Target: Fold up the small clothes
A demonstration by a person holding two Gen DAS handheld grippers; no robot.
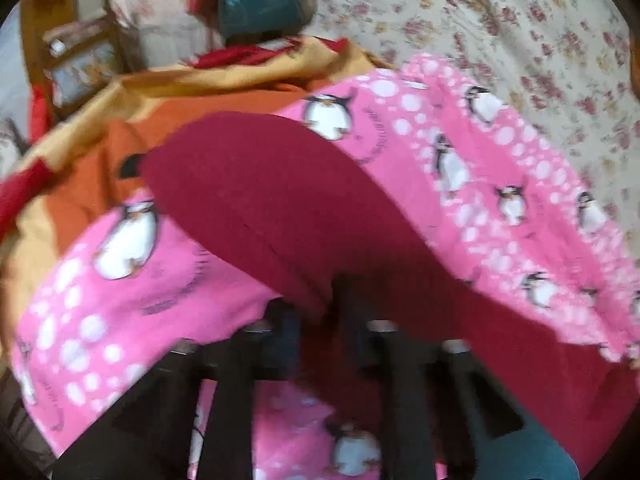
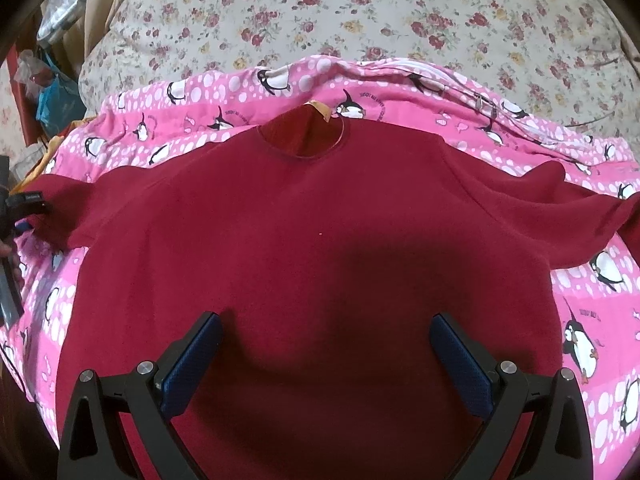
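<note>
A small dark red long-sleeved top [image 2: 312,240] lies face up and spread flat on a pink penguin blanket [image 2: 180,136], neck hole at the far side. My right gripper [image 2: 324,344] is open and empty, hovering over the top's lower middle. My left gripper [image 1: 320,312] is shut on the top's left sleeve [image 1: 256,200] and holds it lifted; the view is blurred. In the right wrist view the left gripper [image 2: 34,210] shows at the left edge, at the end of that sleeve.
The pink blanket lies on a bed with a floral cover [image 2: 360,12]. An orange and yellow cloth [image 1: 192,96] lies beyond the blanket's left side. A wooden shelf [image 1: 76,60] and blue bags [image 1: 256,0] stand past the bed.
</note>
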